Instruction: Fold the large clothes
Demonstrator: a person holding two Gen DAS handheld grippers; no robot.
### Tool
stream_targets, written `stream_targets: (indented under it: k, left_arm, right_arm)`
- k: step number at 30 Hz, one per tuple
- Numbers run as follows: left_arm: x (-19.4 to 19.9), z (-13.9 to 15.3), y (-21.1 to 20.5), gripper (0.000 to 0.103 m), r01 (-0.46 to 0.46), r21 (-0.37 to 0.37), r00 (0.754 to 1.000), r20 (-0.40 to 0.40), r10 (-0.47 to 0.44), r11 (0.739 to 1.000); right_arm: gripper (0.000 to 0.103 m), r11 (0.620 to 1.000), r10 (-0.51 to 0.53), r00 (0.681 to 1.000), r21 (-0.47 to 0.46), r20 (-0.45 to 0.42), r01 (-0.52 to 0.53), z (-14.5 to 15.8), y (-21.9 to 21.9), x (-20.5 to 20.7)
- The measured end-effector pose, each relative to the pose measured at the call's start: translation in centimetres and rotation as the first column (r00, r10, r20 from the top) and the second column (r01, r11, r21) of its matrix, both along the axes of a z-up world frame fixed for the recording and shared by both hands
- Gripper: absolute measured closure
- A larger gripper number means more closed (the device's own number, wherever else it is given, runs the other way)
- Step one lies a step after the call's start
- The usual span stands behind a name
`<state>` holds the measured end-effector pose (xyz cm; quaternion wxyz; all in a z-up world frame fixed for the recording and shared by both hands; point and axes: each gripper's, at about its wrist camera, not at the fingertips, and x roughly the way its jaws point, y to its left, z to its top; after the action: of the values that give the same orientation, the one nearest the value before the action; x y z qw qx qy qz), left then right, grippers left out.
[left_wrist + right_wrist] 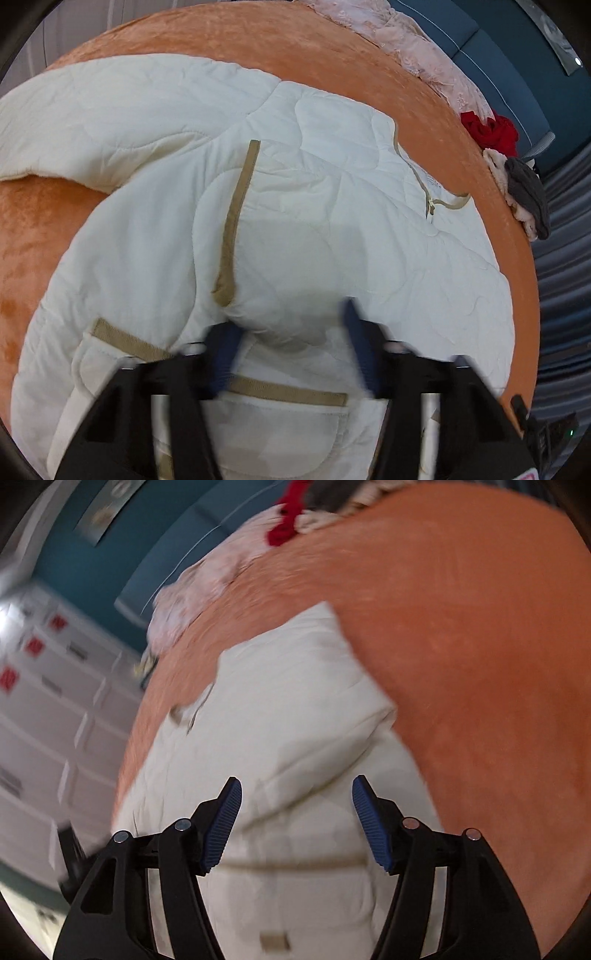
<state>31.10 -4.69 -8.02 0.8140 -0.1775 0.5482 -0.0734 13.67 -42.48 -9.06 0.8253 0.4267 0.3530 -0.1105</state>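
The cream quilted jacket (314,192) on the orange surface (461,155) looks soft, bulky, light: left hand-held gripper (288,347) pinching a padded fold, right hand-held gripper (297,823) spread above it; hem edges suit gripping.

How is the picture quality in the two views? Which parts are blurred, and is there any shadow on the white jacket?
Left wrist view: the white jacket is sharp, but the left gripper is smeared by motion, and a grey shadow lies on the jacket just ahead of it. Right wrist view: the right gripper is crisp, while the jacket and the drawers are streaked. Both views bend strongly toward the edges.
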Motion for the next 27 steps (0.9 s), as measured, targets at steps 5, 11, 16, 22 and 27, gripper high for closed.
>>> stream_targets:
  k: [5,11,16,22,27]
  left_arm:
    - [0.0,2.9,1.5,0.100,0.010,0.016,0.994,0.107,-0.011,1.000]
    - [-0.6,4.7,1.5,0.099,0.047,0.167,0.972,0.218,-0.084,0.985]
    - [-1.2,-1.3,-0.1,0.096,0.072,0.298,0.981,0.153,-0.122,0.952]
    - [-2.4,-2.5,-0.4,0.092,0.046,0.342,0.965,0.227,-0.130,0.938]
    - [-2.9,-2.8,-0.4,0.091,0.037,0.335,0.960,0.249,-0.127,0.941]
  right_arm:
    - [0.092,0.996,-0.034,0.999,0.087,-0.016,0.036,-1.5,-2.4,2.8]
    - [0.094,0.981,0.045,0.998,-0.189,0.037,-0.037,3.0,1.6,3.2]
    - [0.092,0.952,0.070,0.985,-0.283,-0.155,-0.113,-1.6,2.9,4.6]
    - [0.077,0.895,0.021,0.980,-0.433,-0.200,-0.107,0.6,5.1,4.0]
    - [0.073,0.802,-0.039,0.993,-0.596,-0.110,-0.034,5.3,9.2,1.5]
